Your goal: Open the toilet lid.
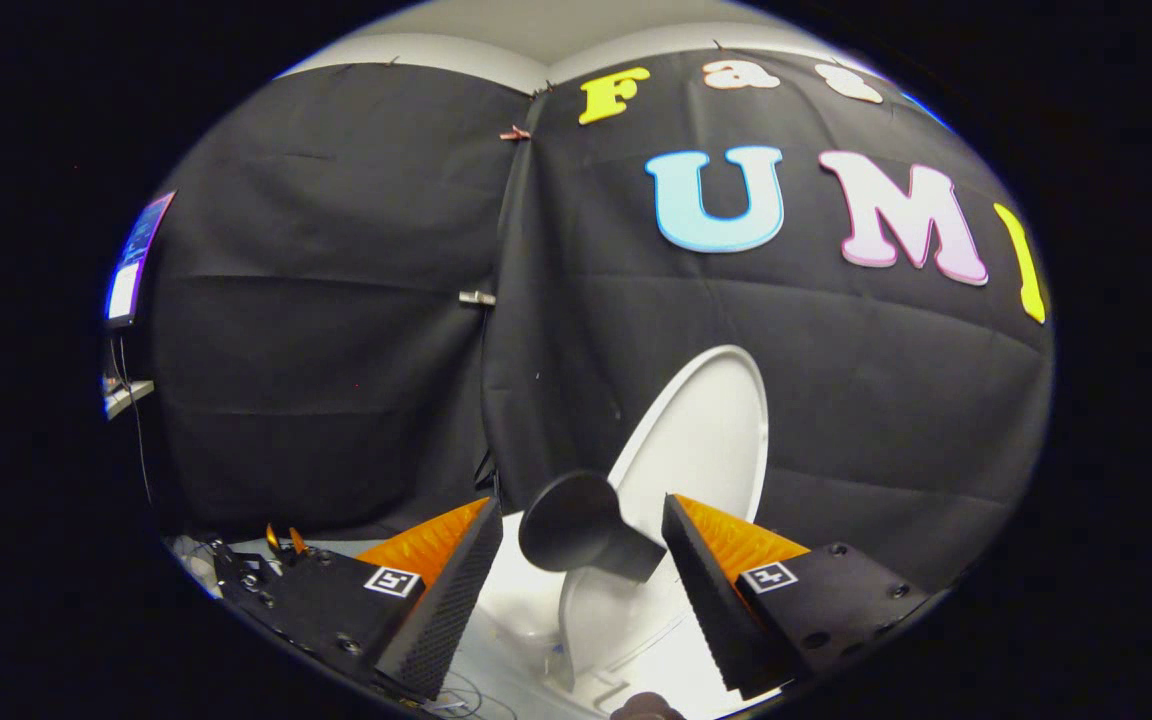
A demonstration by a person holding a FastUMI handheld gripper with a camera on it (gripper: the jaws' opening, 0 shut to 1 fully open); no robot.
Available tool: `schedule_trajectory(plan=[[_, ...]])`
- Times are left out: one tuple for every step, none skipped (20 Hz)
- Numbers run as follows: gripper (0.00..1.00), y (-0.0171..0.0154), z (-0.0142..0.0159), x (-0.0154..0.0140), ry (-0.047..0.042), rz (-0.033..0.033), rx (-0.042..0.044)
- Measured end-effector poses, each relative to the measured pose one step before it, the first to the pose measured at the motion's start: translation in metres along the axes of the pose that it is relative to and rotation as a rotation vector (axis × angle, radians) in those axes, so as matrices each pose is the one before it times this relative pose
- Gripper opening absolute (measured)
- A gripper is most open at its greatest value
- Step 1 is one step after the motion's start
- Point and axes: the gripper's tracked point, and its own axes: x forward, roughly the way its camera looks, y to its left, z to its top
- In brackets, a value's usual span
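The gripper (581, 545) has its jaws spread apart, a dark knob (576, 528) between them on the raised toilet lid (711, 430).

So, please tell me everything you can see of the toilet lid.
The toilet lid is white, smooth and oval, and looks like glossy plastic. It stands raised, tilted, leaning toward the black cloth wall. A dark round knob sticks out from it, between the open tongs, which do not touch it.

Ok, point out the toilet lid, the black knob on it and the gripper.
toilet lid (711, 430): gripper view, its raised white face.
black knob (571, 520): gripper view, its round head, between the fingers.
gripper (576, 555): gripper view, gap between its open fingers.
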Motion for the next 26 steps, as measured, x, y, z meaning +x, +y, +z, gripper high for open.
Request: schedule_trajectory(plan=[[0.99, -0.00276, 0.00883, 0.00274, -0.03343, -0.00845, -0.02161], [0.99, -0.00012, 0.00394, 0.00224, -0.01115, 0.00014, -0.01410], [0.99, -0.00007, 0.00398, 0.00152, -0.00513, 0.00196, 0.00042], [0.99, 0.00063, 0.00479, -0.00012, -0.00489, 0.00691, 0.01348], [0.99, -0.00003, 0.00928, -0.00290, -0.01650, 0.00874, 0.02224], [0.99, -0.00133, 0.01308, -0.00333, -0.02222, 0.00540, 0.01926], [0.99, -0.00377, 0.01145, -0.00540, -0.01882, -0.00083, 0.01317], [0.99, -0.00675, 0.00989, -0.00528, -0.01308, -0.00369, 0.00824], [0.99, -0.01406, 0.00980, -0.00842, -0.00524, -0.02351, -0.00834], [0.99, -0.02007, 0.00891, -0.00908, -0.00249, -0.03670, -0.01891], [0.99, -0.02273, 0.00951, -0.00965, -0.01010, -0.03810, -0.01338], [0.99, -0.02290, 0.00715, -0.00942, -0.00348, -0.03947, -0.00683], [0.98, -0.02558, 0.00348, -0.00977, 0.00832, -0.04143, 0.00043], [0.98, -0.02758, 0.00275, -0.01060, 0.00476, -0.04788, 0.00172], [0.99, -0.03060, 0.00403, -0.01138, -0.00465, -0.05163, -0.00260], [0.99, -0.03160, 0.00453, -0.00751, -0.00661, -0.05975, -0.01176], [0.99, -0.03410, 0.00120, -0.00768, -0.00060, -0.05865, -0.02641], [0.99, -0.03022, -0.00045, -0.00934, -0.00877, -0.05315, -0.03660], [0.98, -0.03237, -0.00025, -0.00942, -0.00768, -0.05694, -0.03875], [0.99, -0.02933, 0.00139, -0.00707, -0.01422, -0.05207, -0.02743], [0.99, -0.02722, -0.00075, -0.00692, -0.00782, -0.04156, -0.00887], [0.98, -0.02217, -0.00376, -0.00571, 0.00095, -0.03416, 0.00440], [0.98, -0.02128, -0.00499, -0.00603, -0.00020, -0.03108, 0.01408], [0.99, -0.01949, -0.00322, -0.00621, -0.00077, -0.03283, 0.01880], [0.99, -0.02052, -0.00513, -0.00357, 0.00206, -0.03673, 0.02512], [0.99, -0.01596, -0.00418, -0.00338, -0.00005, -0.02326, 0.03903]])
